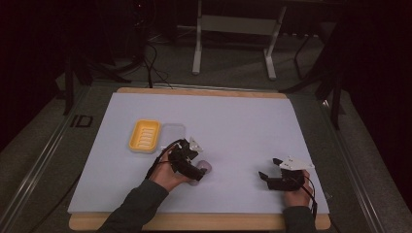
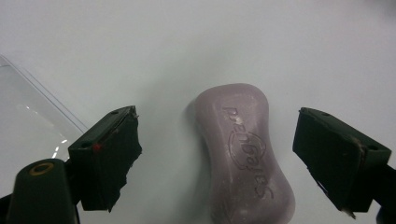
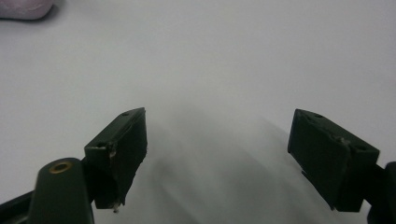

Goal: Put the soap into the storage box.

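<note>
At the left of the counter [image 1: 121, 184] we see a yellow soap dish [image 1: 145, 136] with a ribbed floor, and touching its right side a clear lid [image 1: 173, 134] lying flat. Both are empty, so nothing has been placed yet.

Just right of them and nearer to us, our left hand-held gripper [image 1: 200, 172] hangs over the pale purple soap bar [image 2: 245, 154]. In the left gripper view its jaws stand wide, one on either side of the bar, and neither touches it. The bar lies flat on the white sheet with its embossed face up. Its long axis runs along the line of the jaws, the far end pointing away from the camera, the near end passing out of the bottom of the view. We judge the grasp to be lined up but not closed; lifting the bar and setting it in the dish is all left to do.

Farther right, well apart, our right hand-held gripper [image 1: 268, 171] rests low over bare sheet, jaws wide and holding nothing.
</note>
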`<action>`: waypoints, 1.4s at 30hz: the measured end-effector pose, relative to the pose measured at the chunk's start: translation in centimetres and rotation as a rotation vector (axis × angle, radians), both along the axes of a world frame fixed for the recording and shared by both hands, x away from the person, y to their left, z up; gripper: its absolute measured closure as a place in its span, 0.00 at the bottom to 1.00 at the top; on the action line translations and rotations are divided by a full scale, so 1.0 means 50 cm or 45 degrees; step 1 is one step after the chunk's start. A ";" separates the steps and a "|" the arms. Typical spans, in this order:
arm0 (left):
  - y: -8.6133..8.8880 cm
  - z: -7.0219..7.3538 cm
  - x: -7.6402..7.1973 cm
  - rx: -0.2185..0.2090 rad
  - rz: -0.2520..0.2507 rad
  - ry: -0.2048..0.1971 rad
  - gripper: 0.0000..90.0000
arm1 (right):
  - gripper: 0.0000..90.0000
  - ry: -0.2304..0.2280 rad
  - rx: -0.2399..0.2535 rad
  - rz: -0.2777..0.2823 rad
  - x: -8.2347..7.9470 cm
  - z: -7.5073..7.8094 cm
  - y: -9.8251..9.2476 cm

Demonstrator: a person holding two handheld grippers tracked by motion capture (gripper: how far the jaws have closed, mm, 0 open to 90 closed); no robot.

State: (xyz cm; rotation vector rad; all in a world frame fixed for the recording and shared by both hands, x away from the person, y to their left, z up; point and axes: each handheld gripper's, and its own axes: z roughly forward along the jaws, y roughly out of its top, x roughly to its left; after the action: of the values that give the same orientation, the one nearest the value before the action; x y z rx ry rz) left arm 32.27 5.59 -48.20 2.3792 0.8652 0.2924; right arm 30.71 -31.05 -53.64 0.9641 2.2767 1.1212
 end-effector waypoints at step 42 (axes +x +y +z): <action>-0.018 -0.062 0.023 0.143 -0.029 0.111 0.40 | 0.22 -0.002 -0.007 0.002 0.000 0.000 0.001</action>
State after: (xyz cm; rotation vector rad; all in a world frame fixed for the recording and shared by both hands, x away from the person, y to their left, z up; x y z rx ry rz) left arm 33.43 4.71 -51.31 2.5201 0.8815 0.2353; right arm 30.69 -30.98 -53.65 0.9591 2.2785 1.1149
